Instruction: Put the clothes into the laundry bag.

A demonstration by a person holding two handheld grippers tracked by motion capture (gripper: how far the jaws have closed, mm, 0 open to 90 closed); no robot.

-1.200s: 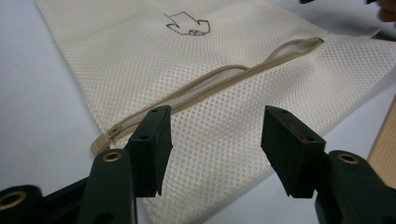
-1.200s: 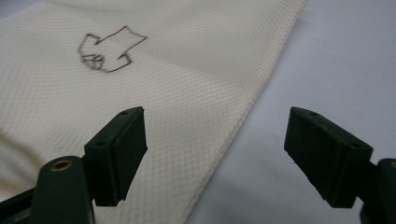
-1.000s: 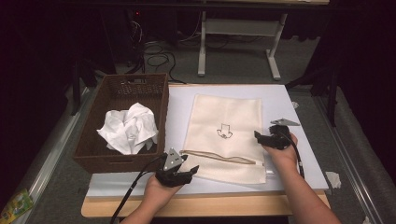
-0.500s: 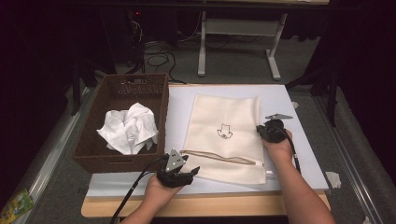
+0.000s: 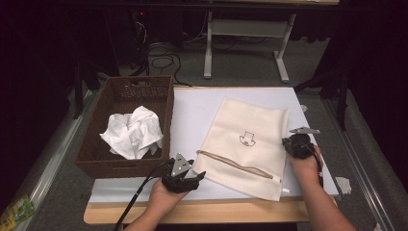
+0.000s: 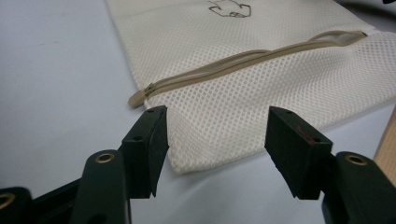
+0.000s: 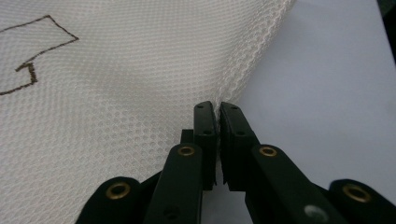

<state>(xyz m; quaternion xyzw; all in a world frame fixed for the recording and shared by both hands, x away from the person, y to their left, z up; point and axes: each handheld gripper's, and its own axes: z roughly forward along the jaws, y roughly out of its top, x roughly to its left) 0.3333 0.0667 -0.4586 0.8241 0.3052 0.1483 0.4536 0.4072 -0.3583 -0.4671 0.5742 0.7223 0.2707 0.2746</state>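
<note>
While on white table (image 5: pixel 202 110) | right gripper (image 5: pixel 297 144) pinches mesh bag (image 5: pixel 250 139) | left gripper (image 5: pixel 185 177) half-open, empty

Mesh bag (image 5: pixel 248 144), basket (image 5: pixel 126 161) on table (image 5: pixel 192 110)

No legible text; a small brown outline drawing on the mesh bag (image 5: pixel 250 139)

Looks like a lab / recording rig, not a home. Dark curtained surround, grey carpet floor (image 5: pixel 159 67), loose cables (image 5: pixel 161 50) on it at far left, white adjustable desk frame (image 5: pixel 243 45) at the far side. Worktable (image 5: pixel 202 214) has a wooden edge under a white sheet (image 5: pixel 197 115), metal rail (image 5: pixel 45 163) down the left.
</note>
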